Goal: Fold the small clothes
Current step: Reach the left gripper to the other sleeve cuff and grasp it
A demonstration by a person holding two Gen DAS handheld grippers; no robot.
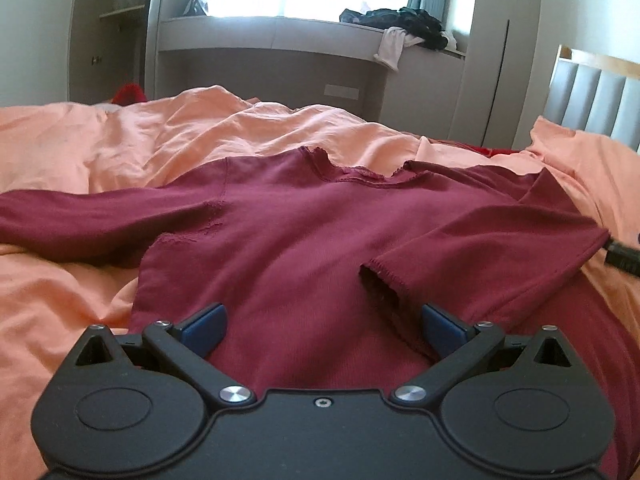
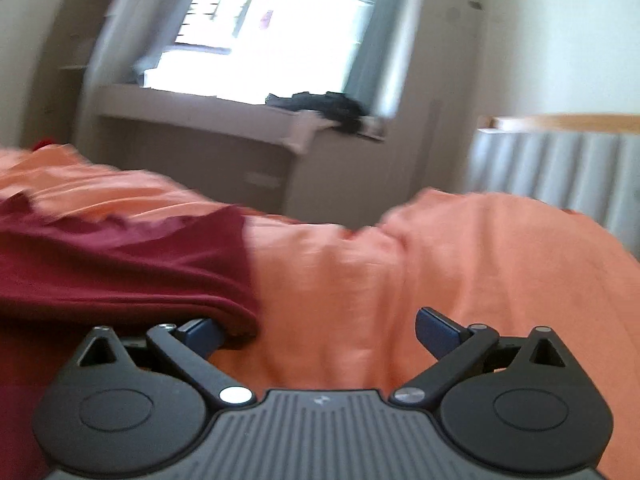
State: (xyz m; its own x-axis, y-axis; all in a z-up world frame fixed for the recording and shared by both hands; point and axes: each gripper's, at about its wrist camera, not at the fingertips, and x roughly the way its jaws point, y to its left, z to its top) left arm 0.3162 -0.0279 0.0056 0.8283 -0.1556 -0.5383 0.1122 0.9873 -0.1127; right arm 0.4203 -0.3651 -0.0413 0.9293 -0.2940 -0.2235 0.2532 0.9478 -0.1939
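Folding is under way on the maroon top (image 1: 304, 232), which lies spread on the orange bedding (image 1: 80, 148) with its neck towards the window. One sleeve (image 1: 480, 248) is already turned in across the body, its cuff (image 1: 380, 276) lying near our left gripper (image 1: 322, 326); the other sleeve (image 1: 68, 216) stretches out flat to the side. We judge the next step to be bringing that sleeve in to match.

Our left gripper hovers low over the hem end with its jaws wide apart and nothing between them. Our right gripper (image 2: 320, 330) is also spread wide and holds nothing; its left finger (image 2: 200, 336) is touching or just under the folded edge of the top (image 2: 120, 264), while the rest of it is over bare bedding. That view is blurred, so we cannot say whether the finger is beneath the cloth or only beside it.

For the next move, we think the left gripper must travel out to the loose sleeve, pinch it near the cuff, and carry it across without dragging the body out of shape. The soft bedding may bunch up underneath.

No brand, label or writing can be read.
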